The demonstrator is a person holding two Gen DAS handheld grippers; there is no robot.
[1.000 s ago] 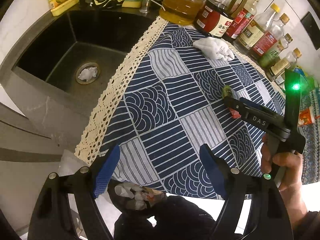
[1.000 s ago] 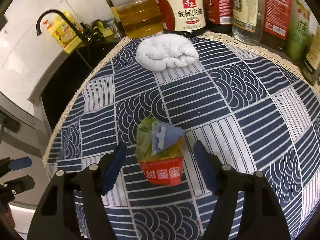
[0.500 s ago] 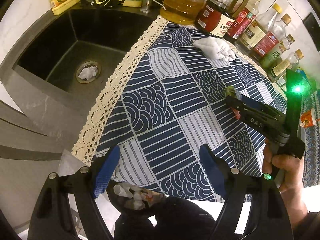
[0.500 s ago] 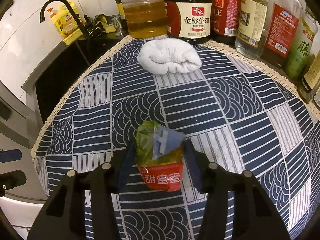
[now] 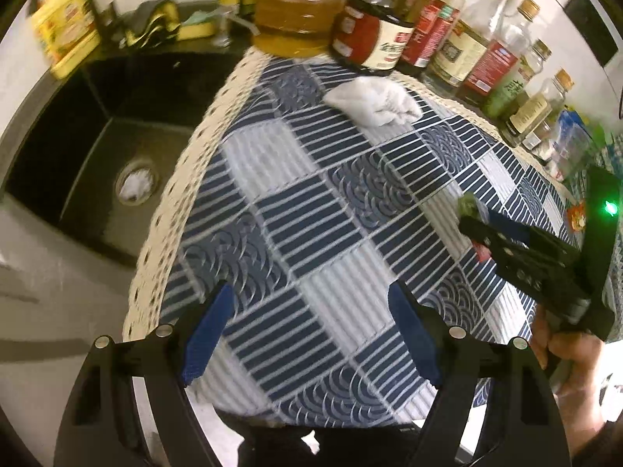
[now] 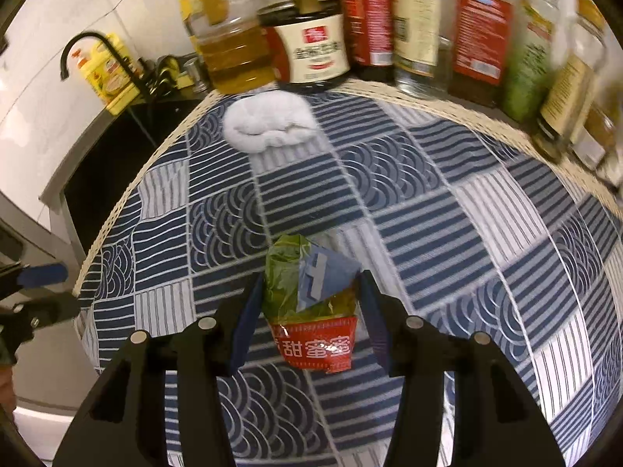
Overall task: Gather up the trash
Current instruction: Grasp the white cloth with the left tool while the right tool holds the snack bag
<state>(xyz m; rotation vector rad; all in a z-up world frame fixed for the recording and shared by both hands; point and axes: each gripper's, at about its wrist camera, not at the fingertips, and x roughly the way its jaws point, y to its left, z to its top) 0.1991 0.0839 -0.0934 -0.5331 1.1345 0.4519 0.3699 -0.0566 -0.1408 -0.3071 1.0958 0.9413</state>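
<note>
A crumpled green and red snack wrapper (image 6: 309, 311) with a blue paper scrap tucked in it sits between the blue pads of my right gripper (image 6: 307, 307), which is shut on it just above the patterned blue tablecloth (image 6: 428, 210). A crumpled white tissue (image 6: 268, 122) lies at the cloth's far side near the bottles. In the left wrist view my left gripper (image 5: 311, 330) is open and holds nothing over the near edge of the tablecloth (image 5: 311, 214). There the tissue (image 5: 373, 103) lies far ahead, and the right gripper (image 5: 479, 225) holds the wrapper (image 5: 467, 206) at the right.
A row of oil and sauce bottles (image 6: 389, 31) lines the back of the cloth. A black sink (image 5: 97, 148) with white scraps in its drain (image 5: 136, 186) lies to the left, with a yellow detergent bottle (image 5: 64, 35) and faucet behind. A hand (image 5: 564, 358) holds the right gripper.
My right gripper's jaws closed on the wrapper and lifted it slightly toward the bottles. My left gripper moved forward over the cloth, so the trash bag below dropped out of view.
</note>
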